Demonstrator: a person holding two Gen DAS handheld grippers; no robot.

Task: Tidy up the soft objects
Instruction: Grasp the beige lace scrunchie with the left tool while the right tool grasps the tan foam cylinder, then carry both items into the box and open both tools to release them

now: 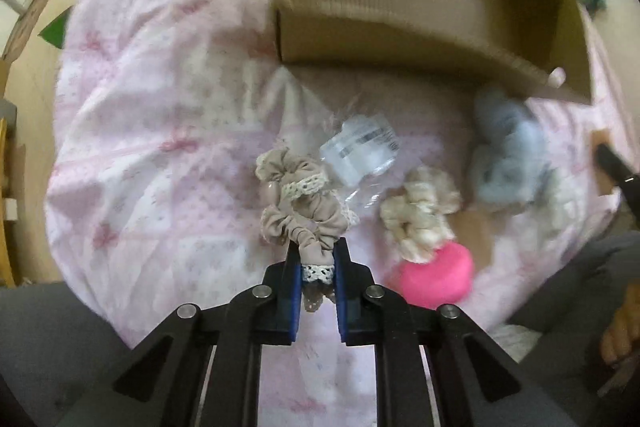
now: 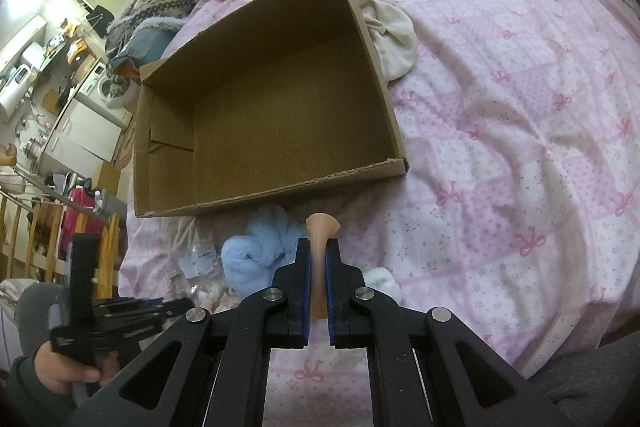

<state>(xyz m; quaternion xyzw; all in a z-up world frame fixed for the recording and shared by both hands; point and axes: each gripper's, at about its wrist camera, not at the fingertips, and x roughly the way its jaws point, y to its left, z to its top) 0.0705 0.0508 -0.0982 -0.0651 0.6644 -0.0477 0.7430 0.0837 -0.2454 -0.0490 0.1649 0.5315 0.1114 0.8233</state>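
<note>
Pink bow-print bedding [image 2: 520,99] covers the bed, and an open cardboard box [image 2: 260,115] sits on it with nothing visible inside. Only the left wrist view shows the left claw [image 1: 316,259] clamped on a beige lace-trimmed scrunchie [image 1: 300,203], with a clear plastic packet [image 1: 360,151], a cream scrunchie [image 1: 420,211], a pink round thing [image 1: 436,275] and a blue fluffy cloth [image 1: 508,155] lying near the box. Only the right wrist view shows the right claw [image 2: 318,251] pinching a thin peach-coloured piece [image 2: 321,231] just before the box, a white cloth [image 2: 392,39] beside the box's far wall, and kitchen clutter beyond the bed.
</note>
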